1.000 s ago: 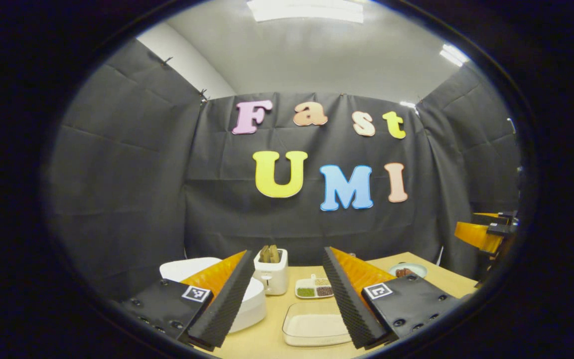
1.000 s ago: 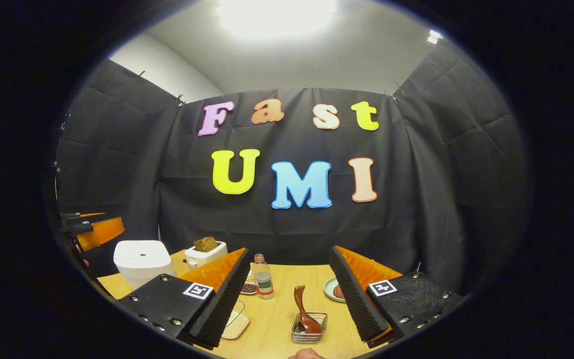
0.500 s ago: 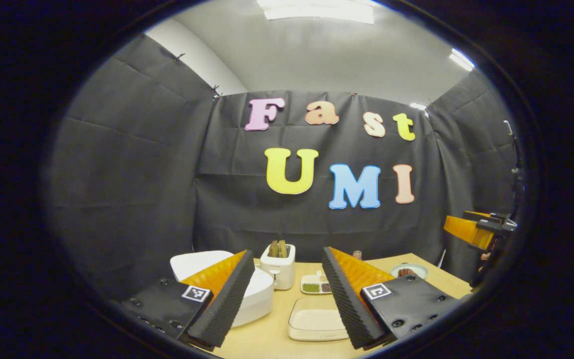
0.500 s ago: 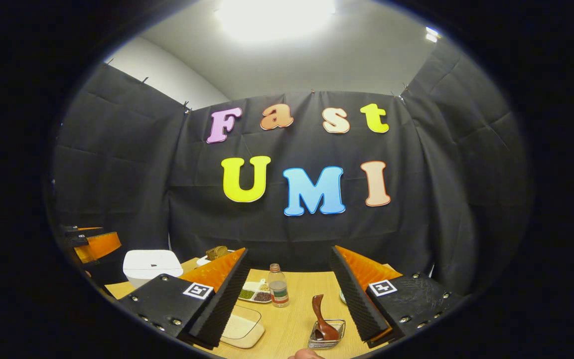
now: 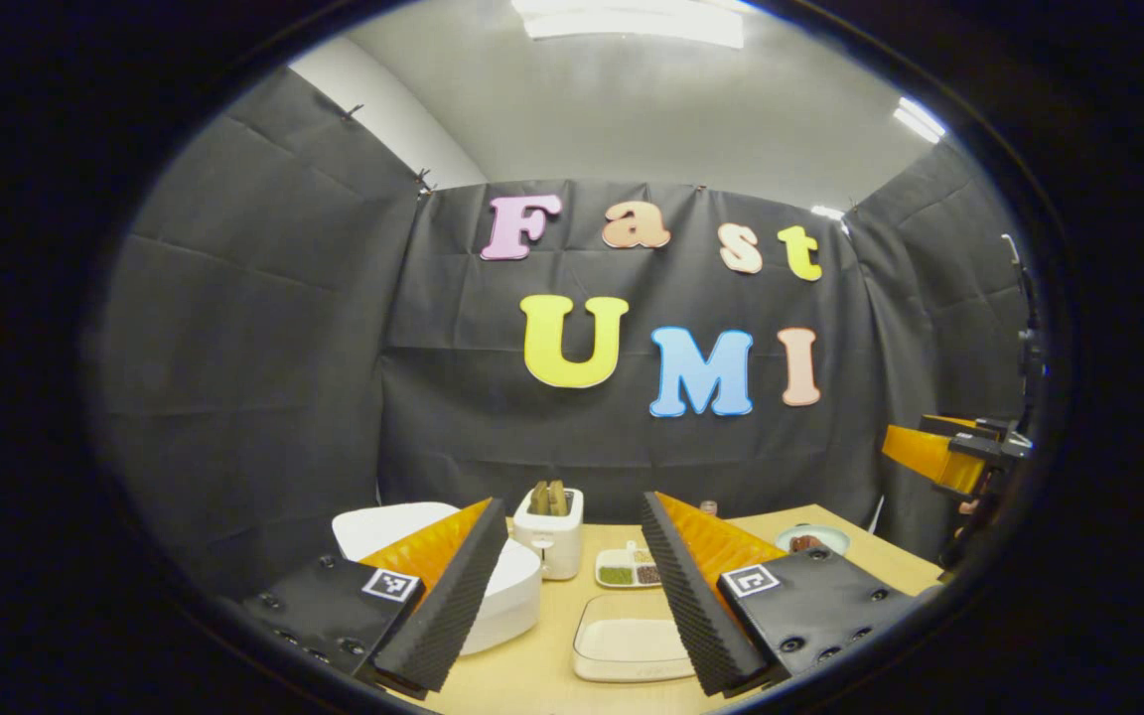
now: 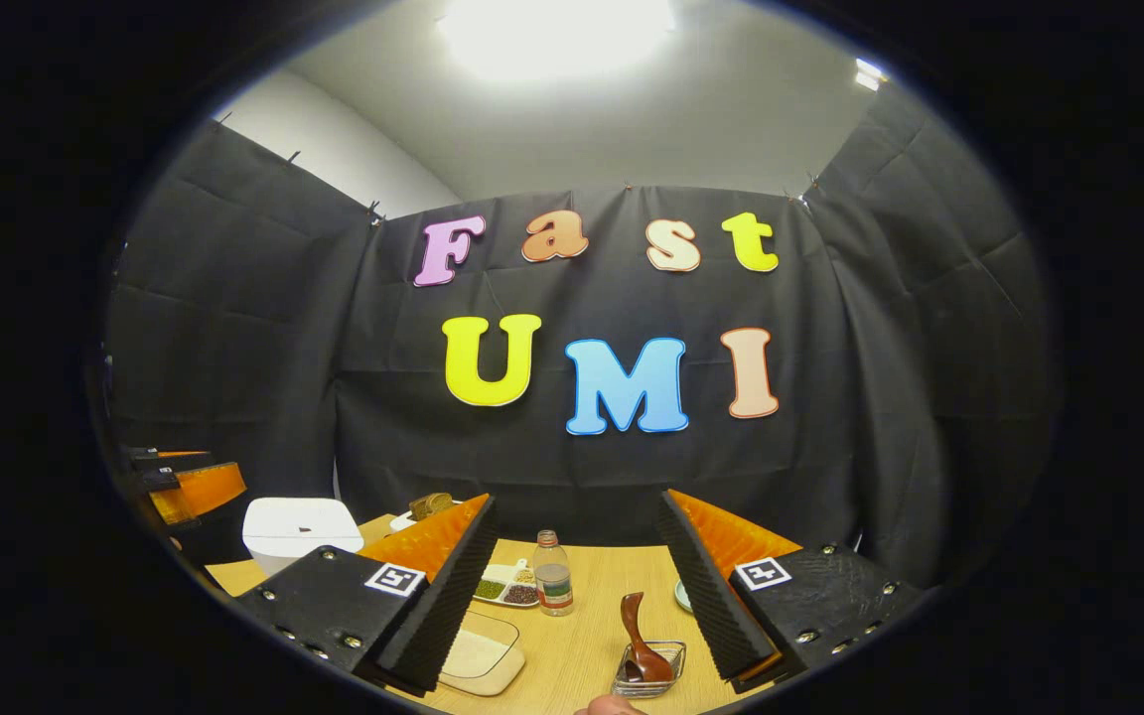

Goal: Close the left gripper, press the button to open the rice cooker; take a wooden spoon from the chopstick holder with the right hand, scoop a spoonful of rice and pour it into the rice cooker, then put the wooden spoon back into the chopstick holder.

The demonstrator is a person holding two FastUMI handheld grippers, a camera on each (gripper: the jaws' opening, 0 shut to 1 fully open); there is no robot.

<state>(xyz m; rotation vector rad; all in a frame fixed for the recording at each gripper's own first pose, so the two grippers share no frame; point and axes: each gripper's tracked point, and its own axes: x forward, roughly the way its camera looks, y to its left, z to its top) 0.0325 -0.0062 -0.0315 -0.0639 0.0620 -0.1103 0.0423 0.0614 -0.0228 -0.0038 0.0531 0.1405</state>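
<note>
We are at the very first step: the rice cooker [image 5: 507, 586] sits shut at the left of the table [image 5: 552, 645], partly behind the left finger of our left gripper [image 5: 572, 586]. That gripper hangs above the table with its jaws spread wide and nothing between them, so the closing the task asks for is not yet done. We judge the next move calls for bringing the fingers together and then lowering them onto the cooker's button.

Moving right, a toaster [image 5: 552, 518] stands behind the cooker, a divided dish [image 5: 629, 568] beside it, and the shallow tray of rice [image 5: 627, 645] lies nearer to us.

Further right, our right gripper [image 6: 577, 591] is also released and empty, raised over the table. The wooden spoon [image 6: 640, 641] stands in its wire holder [image 6: 649, 675] just left of that gripper's right finger, with a small bottle [image 6: 553, 584] behind it.

We cannot make out the button on the cooker, since the left finger covers much of the lid. A small plate [image 5: 812, 539] at the far right holds something dark we cannot identify.
</note>
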